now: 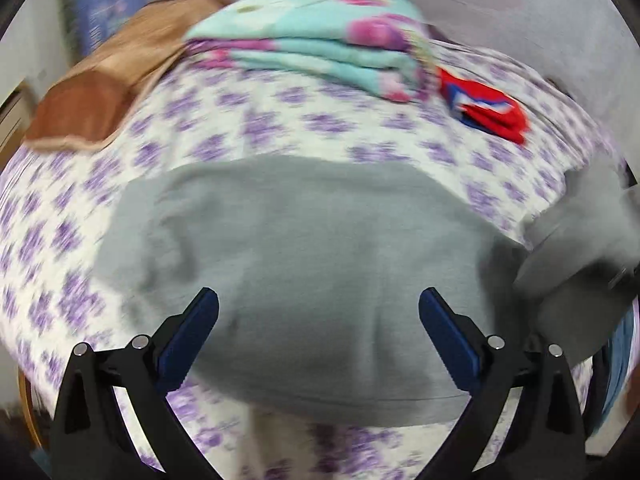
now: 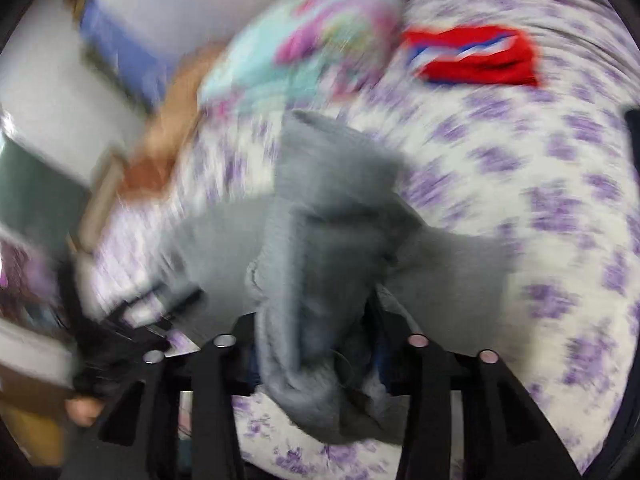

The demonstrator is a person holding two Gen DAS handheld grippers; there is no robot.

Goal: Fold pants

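The grey pants (image 1: 304, 248) lie spread on a bed with a white sheet with purple flowers (image 1: 280, 120). My left gripper (image 1: 319, 308) is open above the near part of the pants and holds nothing. In the right wrist view, my right gripper (image 2: 316, 344) is shut on a bunched part of the grey pants (image 2: 328, 220), which drapes over and hides its fingertips. The lifted cloth stands up from the bed. Both views are blurred by motion. At the right edge of the left wrist view, a grey mass (image 1: 580, 248) is the lifted cloth with the right gripper.
A folded turquoise and pink blanket (image 1: 320, 36) lies at the back of the bed. A folded red and blue garment (image 1: 488, 108) lies to its right. A brown pillow (image 1: 100, 92) lies at the back left. The bed's near edge runs below the pants.
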